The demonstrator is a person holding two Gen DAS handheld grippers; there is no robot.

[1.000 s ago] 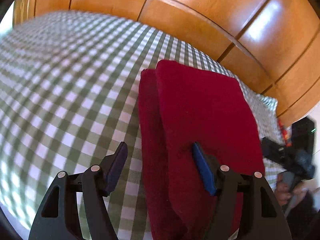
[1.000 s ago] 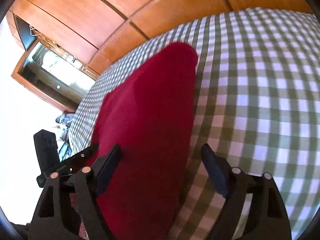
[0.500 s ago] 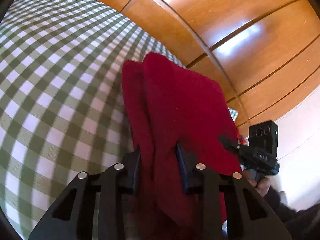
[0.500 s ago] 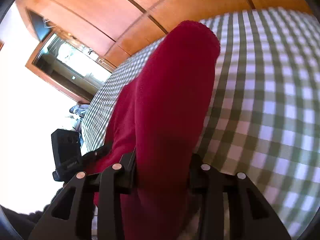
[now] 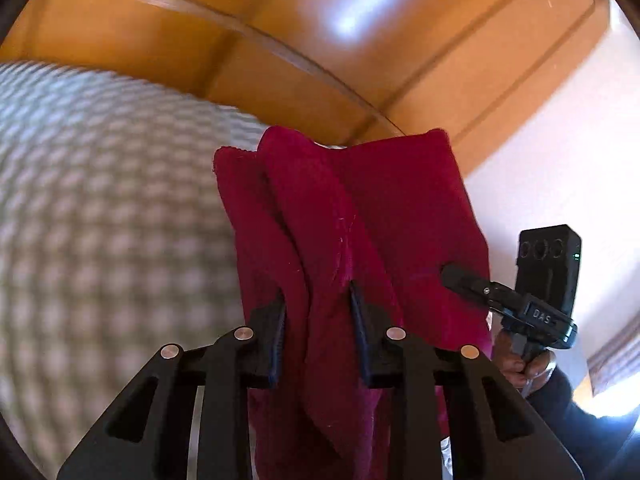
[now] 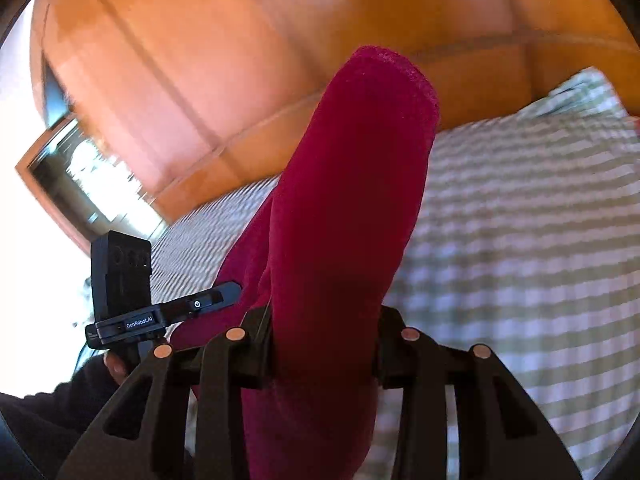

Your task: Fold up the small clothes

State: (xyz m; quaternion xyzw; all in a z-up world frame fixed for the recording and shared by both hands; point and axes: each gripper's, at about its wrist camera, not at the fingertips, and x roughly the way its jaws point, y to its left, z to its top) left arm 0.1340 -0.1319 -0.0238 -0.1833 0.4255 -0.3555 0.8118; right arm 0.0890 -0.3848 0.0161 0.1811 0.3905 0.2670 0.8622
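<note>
**Checked bedcover, wood panelling: red garment lifted**

Green-checked bedcover (image 5: 100,220) and wood panelling (image 5: 280,20) are recorded behind. Folded red garment (image 5: 360,208) is held above the cover, clamped by left gripper (image 5: 318,332) and right gripper (image 6: 324,344), whose jaws have just been closing onto it.

We're in a home bedroom here: a wide soft surface under a green-and-white checked cotton cover (image 6: 520,240), looking like a bed, backed by glossy orange-brown wooden panels (image 5: 280,20) with grooved seams, a plain white wall (image 5: 560,140), and a bright wood-framed window or mirror (image 6: 80,184).
</note>
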